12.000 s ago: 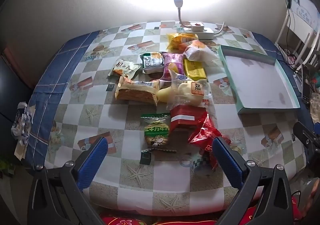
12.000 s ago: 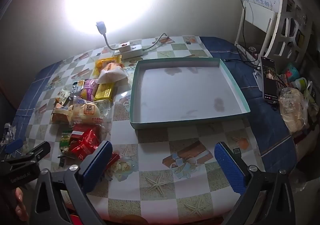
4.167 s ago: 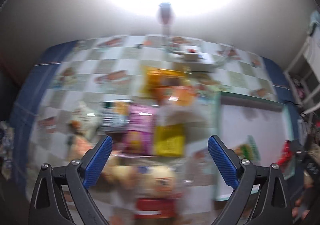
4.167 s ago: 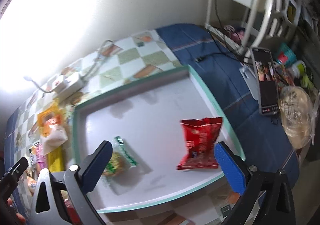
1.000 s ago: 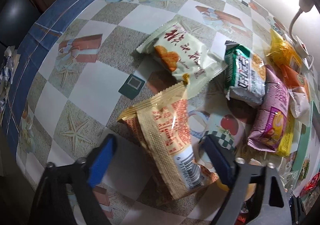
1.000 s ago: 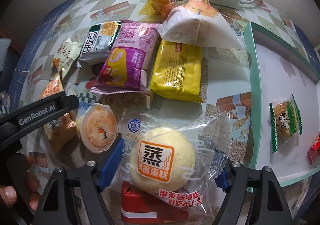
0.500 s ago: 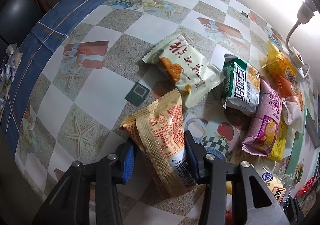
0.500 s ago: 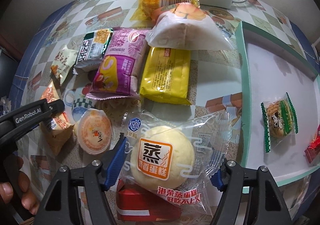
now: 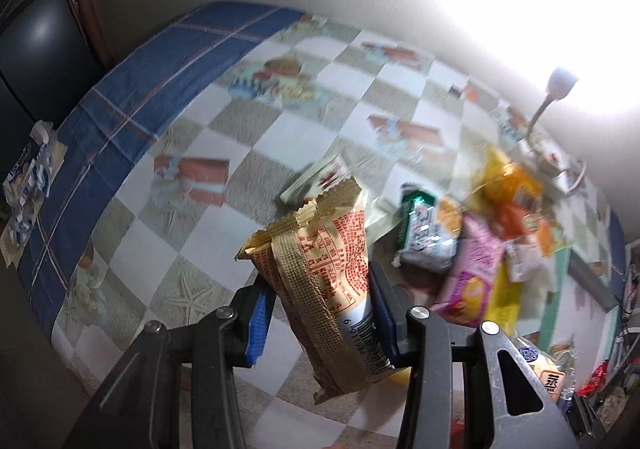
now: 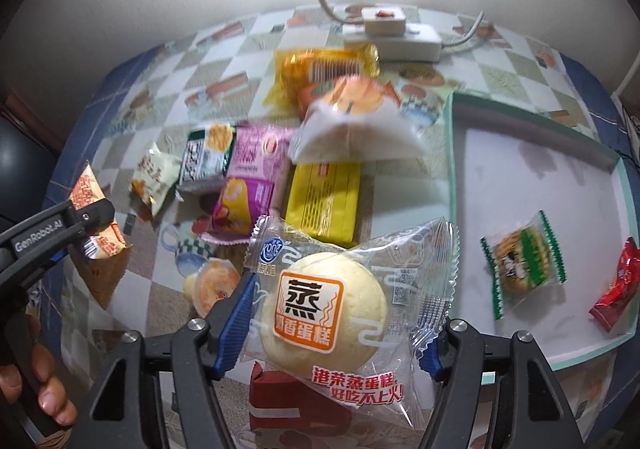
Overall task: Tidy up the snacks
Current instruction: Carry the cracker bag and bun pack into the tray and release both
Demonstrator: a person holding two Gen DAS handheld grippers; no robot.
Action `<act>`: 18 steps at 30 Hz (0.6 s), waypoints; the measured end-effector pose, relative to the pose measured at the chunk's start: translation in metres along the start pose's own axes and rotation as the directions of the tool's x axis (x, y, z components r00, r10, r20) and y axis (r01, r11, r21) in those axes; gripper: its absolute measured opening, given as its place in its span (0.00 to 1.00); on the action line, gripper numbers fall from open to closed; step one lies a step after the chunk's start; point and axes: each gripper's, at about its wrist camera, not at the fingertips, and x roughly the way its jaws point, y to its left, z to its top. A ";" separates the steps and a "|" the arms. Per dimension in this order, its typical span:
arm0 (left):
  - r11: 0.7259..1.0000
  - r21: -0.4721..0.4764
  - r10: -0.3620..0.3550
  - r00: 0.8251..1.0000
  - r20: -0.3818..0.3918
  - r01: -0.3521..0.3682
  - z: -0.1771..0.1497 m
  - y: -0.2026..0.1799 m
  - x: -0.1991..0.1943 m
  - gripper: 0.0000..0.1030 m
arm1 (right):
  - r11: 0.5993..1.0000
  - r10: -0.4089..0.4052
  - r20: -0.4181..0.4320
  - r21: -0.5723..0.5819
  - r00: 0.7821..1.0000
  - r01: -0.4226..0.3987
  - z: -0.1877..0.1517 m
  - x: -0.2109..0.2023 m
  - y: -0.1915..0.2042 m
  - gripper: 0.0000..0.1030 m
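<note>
My left gripper (image 9: 318, 309) is shut on a gold and orange snack packet (image 9: 324, 269) and holds it lifted above the checked tablecloth; it also shows in the right wrist view (image 10: 90, 217). My right gripper (image 10: 336, 317) is shut on a clear-wrapped steamed cake (image 10: 328, 305), raised off the table. The green-rimmed white tray (image 10: 452, 177) on the right holds a green biscuit packet (image 10: 524, 265) and a red packet (image 10: 618, 285). Several snacks lie in a pile: a yellow bar (image 10: 324, 201), a purple packet (image 10: 252, 185), a white-orange bag (image 10: 352, 121).
A power strip with a gooseneck lamp (image 10: 392, 37) stands at the back by the wall. A red box (image 10: 288, 405) and a round jelly cup (image 10: 214, 285) lie under my right gripper. The table's left edge (image 9: 80, 153) is blue cloth.
My left gripper has closed on the gold packet and lifted it off the table. My right gripper has closed on the steamed cake and raised it.
</note>
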 end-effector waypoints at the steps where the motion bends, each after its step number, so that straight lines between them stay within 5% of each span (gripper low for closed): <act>1: 1.000 0.004 0.000 1.000 0.012 0.000 0.001 -0.001 -0.002 0.45 | 1.000 0.008 0.009 0.004 1.000 -0.009 0.001 -0.004 -0.002 0.69; 8: 0.998 0.051 -0.038 0.996 0.080 0.034 0.006 -0.024 -0.027 0.45 | 0.998 0.005 0.070 0.067 0.998 -0.009 0.006 -0.020 -0.016 0.69; 18: 0.967 0.224 -0.151 0.983 0.104 0.125 0.002 -0.112 -0.035 0.45 | 0.955 -0.133 0.114 0.279 0.985 0.096 0.015 -0.031 -0.110 0.69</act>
